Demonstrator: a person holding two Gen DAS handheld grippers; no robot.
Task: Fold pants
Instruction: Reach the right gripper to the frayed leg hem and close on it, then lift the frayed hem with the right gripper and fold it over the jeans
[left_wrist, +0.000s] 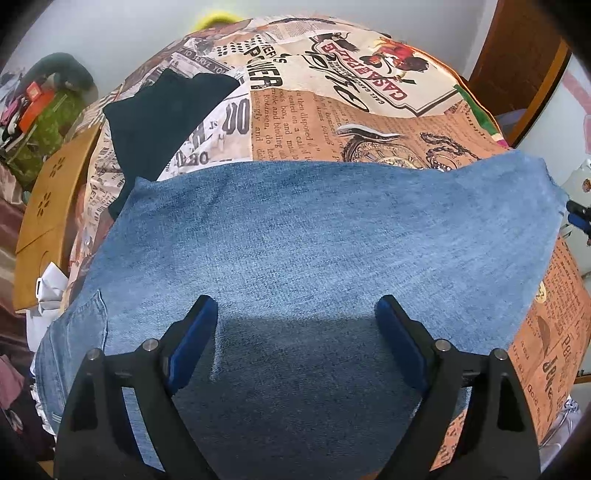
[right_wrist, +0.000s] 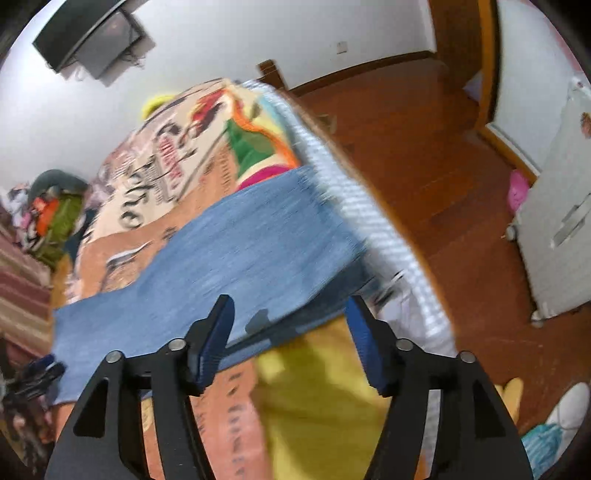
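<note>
- Where the left wrist view begins, the left gripper is seen spread wide just above the blue denim pants, with nothing held between its blue pads.
- Nearest in the blurred right wrist view, the right gripper is likewise held wide open and empty, over the near edge of the pants.
- Beneath the pants, a newspaper-print bedspread is spread over the bed.
- Farther back left, a dark folded garment is laid on the bedspread.
</note>
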